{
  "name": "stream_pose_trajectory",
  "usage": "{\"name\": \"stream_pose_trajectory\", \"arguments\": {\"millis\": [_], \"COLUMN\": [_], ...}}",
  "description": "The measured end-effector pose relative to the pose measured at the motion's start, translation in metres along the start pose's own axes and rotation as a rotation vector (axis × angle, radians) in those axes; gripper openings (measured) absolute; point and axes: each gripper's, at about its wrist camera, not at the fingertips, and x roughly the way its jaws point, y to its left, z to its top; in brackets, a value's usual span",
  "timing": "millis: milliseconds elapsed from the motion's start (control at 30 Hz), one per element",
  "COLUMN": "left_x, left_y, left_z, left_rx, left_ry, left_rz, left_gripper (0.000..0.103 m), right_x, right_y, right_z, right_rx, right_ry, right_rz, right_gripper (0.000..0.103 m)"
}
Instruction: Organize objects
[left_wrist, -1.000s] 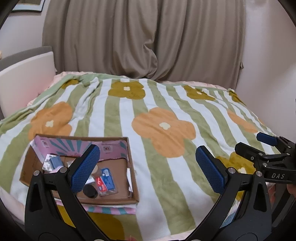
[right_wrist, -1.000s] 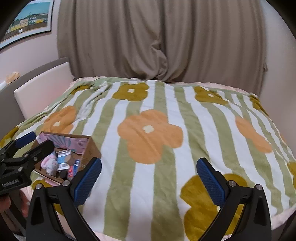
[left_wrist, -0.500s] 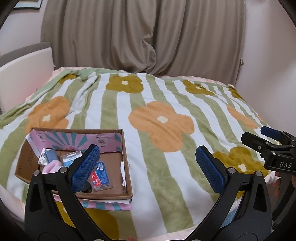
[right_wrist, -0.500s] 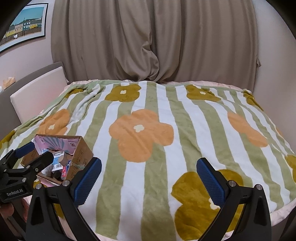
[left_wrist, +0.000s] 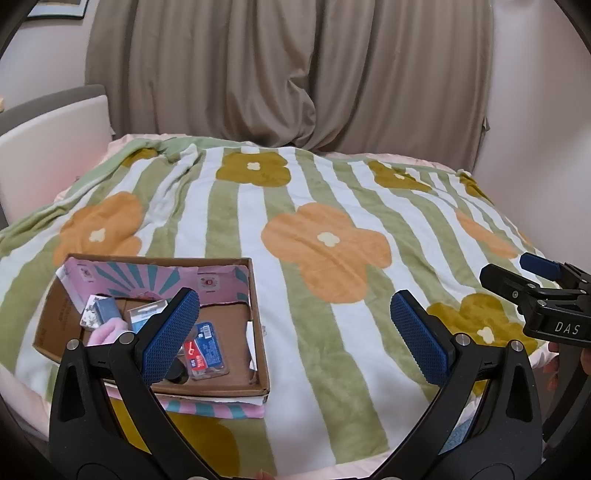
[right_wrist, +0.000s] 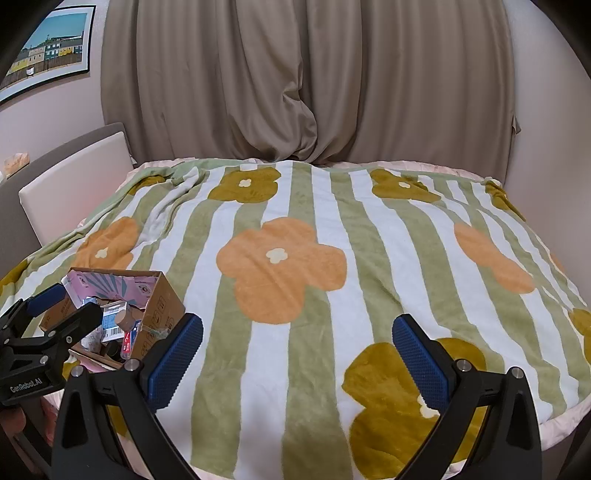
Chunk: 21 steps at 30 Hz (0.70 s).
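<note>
Left wrist view shows the cardboard box at about eight o'clock on the flowered blanket, near the bed's front edge. Inside it lie a red-and-blue packet, a small blue carton, something pink and soft and a dark round thing, partly hidden by the claw's finger. No loose items show on the blanket itself.

Both claws gape wide and hold nothing: the left gripper hangs above the bed's near edge, and the right gripper hovers over bare blanket, well apart from the box at its nine o'clock.

This scene fits two stages: items gathered into the box already, or items waiting to be taken out and sorted. I cannot tell which, so the next move is unsettled.
</note>
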Motion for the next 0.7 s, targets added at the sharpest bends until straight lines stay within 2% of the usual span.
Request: {"name": "stream_pose_trajectory", "arguments": {"millis": [700], "left_x": [-0.0075], "left_y": [0.0023], "left_z": [0.002], "left_rx": [-0.011], "left_ry": [-0.007], "left_rz": [-0.002], "left_gripper": [0.103], "right_x": [0.0028], "right_y": [0.0009], "right_z": [0.0002], "right_rx": [0.002], "right_ry": [0.002], "right_rz": [0.005], "right_gripper": [0.102]}}
